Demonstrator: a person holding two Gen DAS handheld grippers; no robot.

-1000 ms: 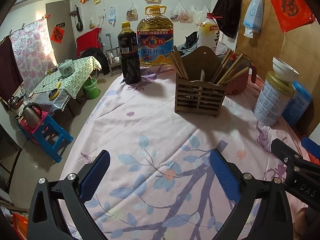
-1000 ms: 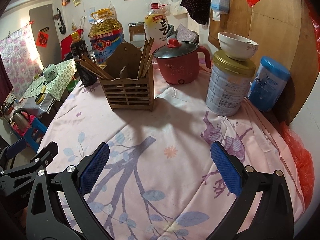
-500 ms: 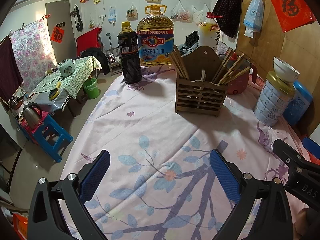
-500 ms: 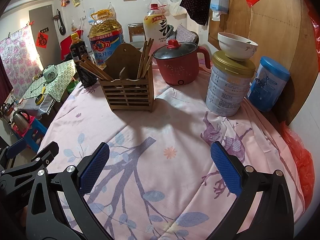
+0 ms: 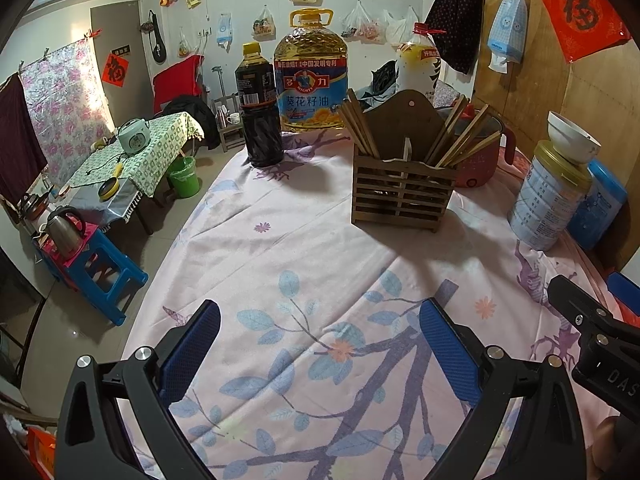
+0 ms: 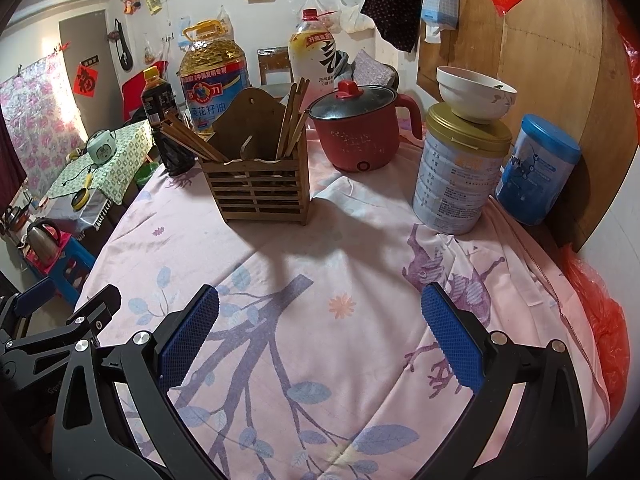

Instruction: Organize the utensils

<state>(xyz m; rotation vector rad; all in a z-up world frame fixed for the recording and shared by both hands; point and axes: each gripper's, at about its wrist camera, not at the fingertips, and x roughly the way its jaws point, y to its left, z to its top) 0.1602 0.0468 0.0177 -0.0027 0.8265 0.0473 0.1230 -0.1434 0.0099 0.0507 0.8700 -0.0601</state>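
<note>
Apart, both tools (image 5: 320,344) (image 6: 320,332) agape, empty.

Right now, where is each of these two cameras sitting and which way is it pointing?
Left wrist: on the left gripper, looking forward over the floral tablecloth at the wooden utensil holder; its own open blue-padded fingers show, and the right gripper's black frame at the right edge.
Right wrist: on the right gripper, further right, facing the holder, red pot and tins; own open fingers show, with the left gripper's frame at the left edge.
Shared: holder, chopsticks, oil jug, dark bottle, pot, tins.
</note>
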